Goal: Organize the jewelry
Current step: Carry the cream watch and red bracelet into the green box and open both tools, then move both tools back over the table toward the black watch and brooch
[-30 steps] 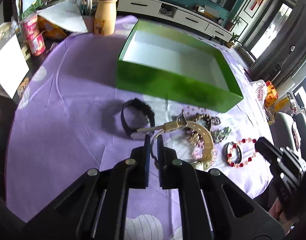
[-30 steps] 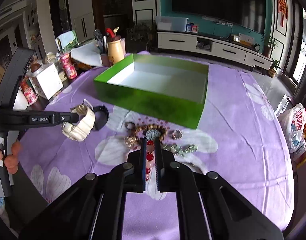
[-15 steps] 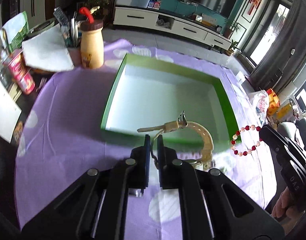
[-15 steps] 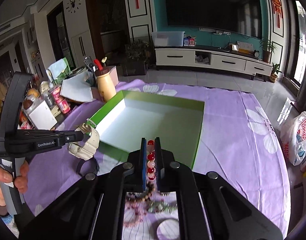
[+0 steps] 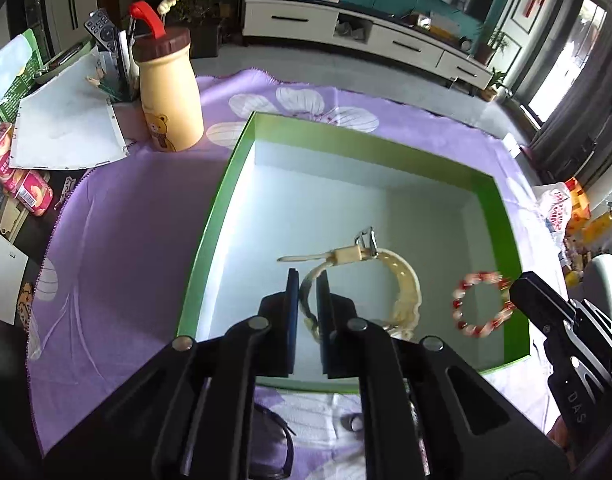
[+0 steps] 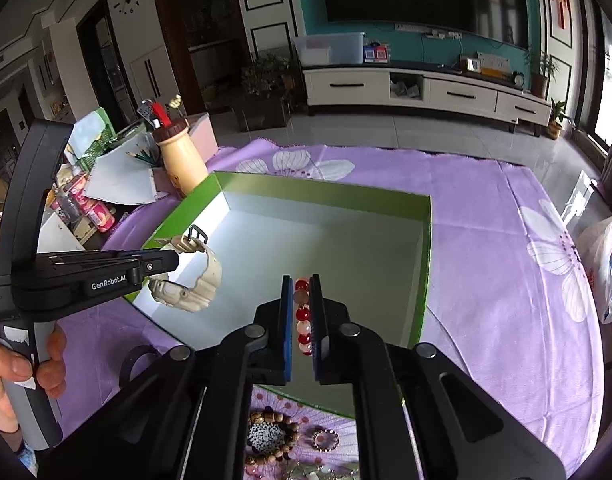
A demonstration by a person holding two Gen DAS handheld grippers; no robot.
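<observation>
An open green box [image 5: 210,240] with a white inside stands on the purple flowered cloth. My left gripper [image 5: 306,276] hangs over the box's near left part. A cream watch [image 5: 405,288] dangles from it by the strap, which sits between the pads as the jaws are opening. In the right wrist view the watch [image 6: 202,280] hangs at that gripper's tip [image 6: 174,260] above the box floor. My right gripper [image 6: 302,280] is over the box's [image 6: 425,260] near edge. A red and pale bead bracelet [image 6: 302,314] fills the gap between its pads, and these jaws are opening too. The bracelet [image 5: 481,304] looks blurred in the left wrist view.
A cream bottle [image 5: 170,92], papers and cans crowd the table's left side. On the cloth in front of the box lie a black strap [image 6: 138,360], a brown bead bracelet [image 6: 270,436] and a small ring [image 6: 325,440]. A person's hand [image 6: 18,368] holds the left gripper's handle. A plastic bag [image 6: 609,264] sits right.
Both grippers carried their pieces forward from the jewelry pile on the cloth to above the green box. The gaps between both pairs of pads look slightly wider.
</observation>
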